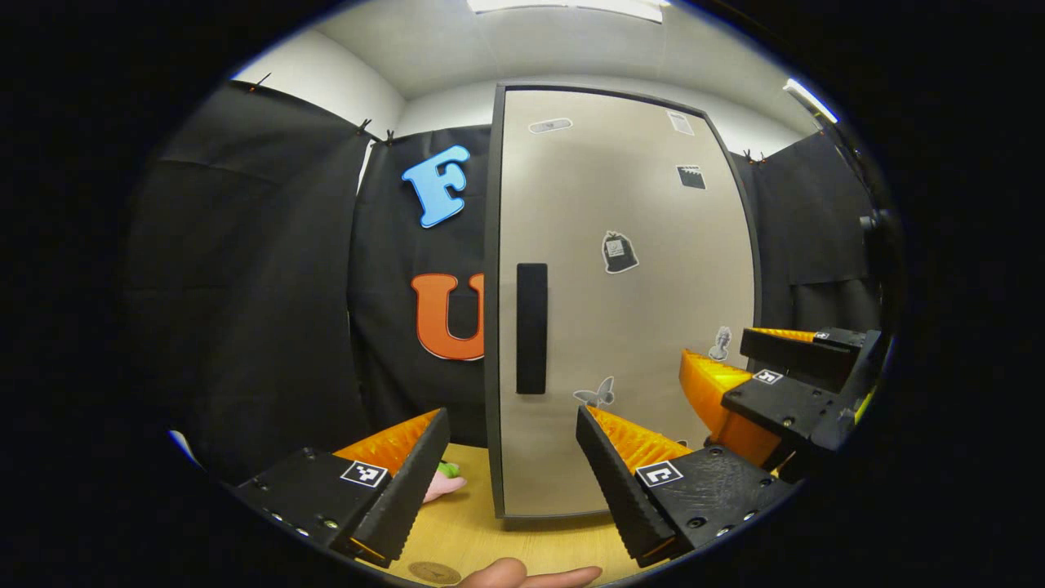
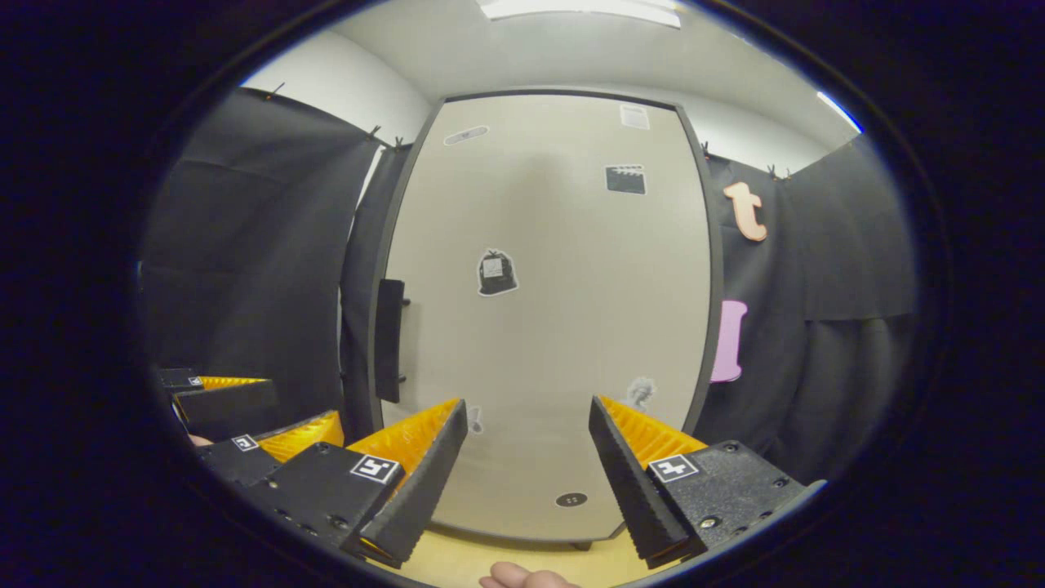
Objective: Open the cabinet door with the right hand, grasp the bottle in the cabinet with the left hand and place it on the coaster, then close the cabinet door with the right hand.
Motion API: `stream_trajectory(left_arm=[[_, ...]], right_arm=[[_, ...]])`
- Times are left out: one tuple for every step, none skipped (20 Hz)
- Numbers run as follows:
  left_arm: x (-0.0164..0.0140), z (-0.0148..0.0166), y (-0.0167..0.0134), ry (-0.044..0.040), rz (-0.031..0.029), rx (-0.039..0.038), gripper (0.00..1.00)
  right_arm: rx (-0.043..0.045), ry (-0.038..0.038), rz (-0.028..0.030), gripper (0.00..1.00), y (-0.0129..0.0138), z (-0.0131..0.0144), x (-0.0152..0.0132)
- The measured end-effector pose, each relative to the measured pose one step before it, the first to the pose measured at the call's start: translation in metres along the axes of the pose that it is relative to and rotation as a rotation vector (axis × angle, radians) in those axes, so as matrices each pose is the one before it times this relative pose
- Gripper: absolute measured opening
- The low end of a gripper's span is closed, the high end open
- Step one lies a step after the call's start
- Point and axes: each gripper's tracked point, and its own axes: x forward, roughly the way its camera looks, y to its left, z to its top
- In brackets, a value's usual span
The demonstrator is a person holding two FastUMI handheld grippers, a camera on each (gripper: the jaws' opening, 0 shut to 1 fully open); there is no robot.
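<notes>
Cabinet door (image 1: 629, 302) closed, both tools idle before it. To the left of the door, low on the wooden tabletop (image 1: 465, 531), lay a small pink-and-green soft item (image 1: 445, 482) and, nearer you, a round brown disc (image 1: 434, 572), probably the coaster. Your left gripper (image 1: 513, 465) stood with its fingers wide apart and nothing between them, framing the door's lower left edge.

On the door itself, the upright dark handle (image 1: 531, 328) sat near the left edge at mid height. It looked like a rigid bar standing proud of the panel, so it should have given a firm, non-slip purchase if you took it across its middle. The door appeared stiff and light, likely swinging on hinges at its right edge.

Right of the handle, your right gripper (image 2: 526, 461) faced the door's lower middle, likewise spread wide and empty; it appeared also at the door's lower right (image 1: 784, 384) in the left gripper view.

The bottle was presumably behind the door; its weight and surface could not be judged.
</notes>
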Motion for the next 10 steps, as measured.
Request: stream_trajectory(left_arm=[[-0.00174, -0.00339, 0.00991, 0.00898, 0.01779, 0.00710, 0.95], [-0.00281, -0.00345, 0.01058, 0.00839, 0.02042, 0.00620, 0.95], [-0.00198, -0.00369, 0.01067, 0.00918, 0.01711, 0.00040, 0.95], [-0.00171, -0.00284, 0.00870, 0.01013, 0.01735, -0.00208, 0.95], [-0.00046, -0.00424, 0.01162, 0.01714, 0.02081, -0.00385, 0.95], [-0.00231, -0.00477, 0.01024, 0.02311, 0.02379, -0.00608, 0.95], [-0.00274, -0.00220, 0.01277, 0.01257, 0.02648, -0.00920, 0.95], [-0.00193, -0.00110, 0.01090, 0.00513, 0.02718, -0.00989, 0.95], [-0.00075, -0.00056, 0.01129, 0.00171, 0.02788, -0.00652, 0.95], [-0.00214, -0.00251, 0.00824, 0.00478, 0.02267, -0.00393, 0.95]], right_arm=[[0.00059, 0.00493, 0.02168, 0.96, 0.00826, 0.00150, 0.00641], [0.00285, -0.00423, 0.02766, 0.96, 0.01046, 0.00208, 0.00652], [-0.00525, -0.01379, 0.02032, 0.96, 0.00912, 0.00484, 0.00578], [-0.01026, -0.02536, 0.01863, 0.96, 0.00912, 0.00757, 0.00552], [-0.01717, -0.02622, 0.01829, 0.96, 0.00978, 0.00723, 0.00663], [-0.02060, -0.02594, 0.01904, 0.96, 0.01050, 0.00631, 0.00781], [-0.01580, -0.01886, 0.00263, 0.96, 0.00658, 0.00507, 0.00856], [-0.00407, -0.00659, 0.01143, 0.96, 0.00878, 0.00181, 0.00934], [0.00693, 0.00078, 0.01630, 0.98, 0.00921, 0.00110, 0.01011], [0.01094, 0.00021, 0.01301, 0.97, 0.00759, 0.00061, 0.01003]])
